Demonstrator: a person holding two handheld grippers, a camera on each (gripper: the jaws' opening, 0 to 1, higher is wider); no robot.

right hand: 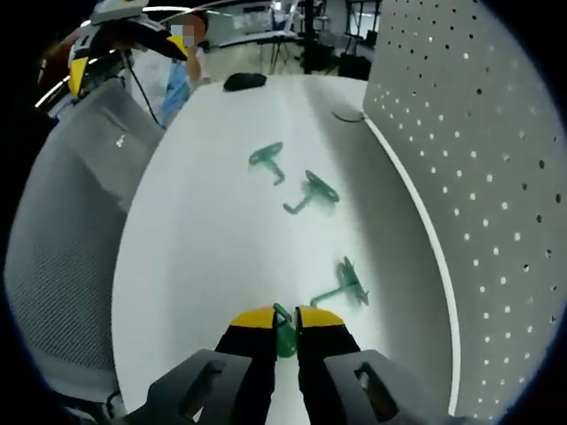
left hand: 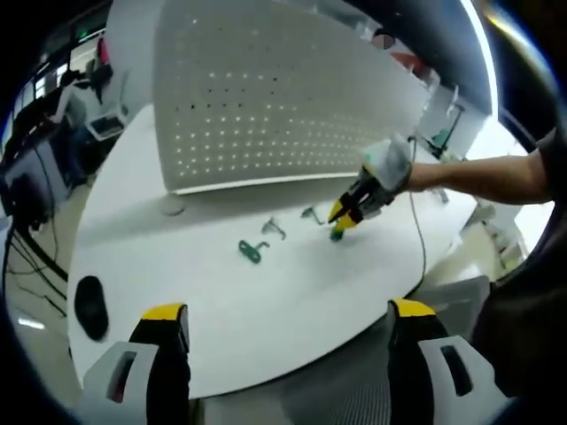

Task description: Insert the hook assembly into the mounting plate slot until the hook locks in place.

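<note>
Two yellow-tipped jaws of the right gripper [right hand: 283, 332] stand at the bottom of the right gripper view, closed together on a small green hook [right hand: 283, 338], which sits pinched between the tips just above the white table [right hand: 204, 257]. Just beyond the tips, to the right, a second green hook [right hand: 345, 285] lies on the table near the base of the perforated white panel [right hand: 478, 159]. Farther along, a third hook [right hand: 312, 193] and a fourth hook [right hand: 267, 158] lie apart from one another on the table surface. At the far end of the table rests a black mouse [right hand: 244, 81], and the left gripper [right hand: 124, 44] appears at the upper left, above a grey mesh chair back [right hand: 71, 230].

In the left gripper view, the left gripper [left hand: 288, 323] shows its two jaws wide apart, holding nothing, above the near table edge. A black mouse [left hand: 90, 305] lies at the left of the table [left hand: 266, 301]. Mid-table, a green hook [left hand: 252, 251] lies flat, with two paler hooks [left hand: 273, 229] [left hand: 311, 213] beyond it. The right gripper [left hand: 344, 218] enters from the right, held by a gloved hand [left hand: 390, 168], its tips down at the table on a green piece. The perforated panel [left hand: 283, 97] stands upright behind the hooks.
</note>
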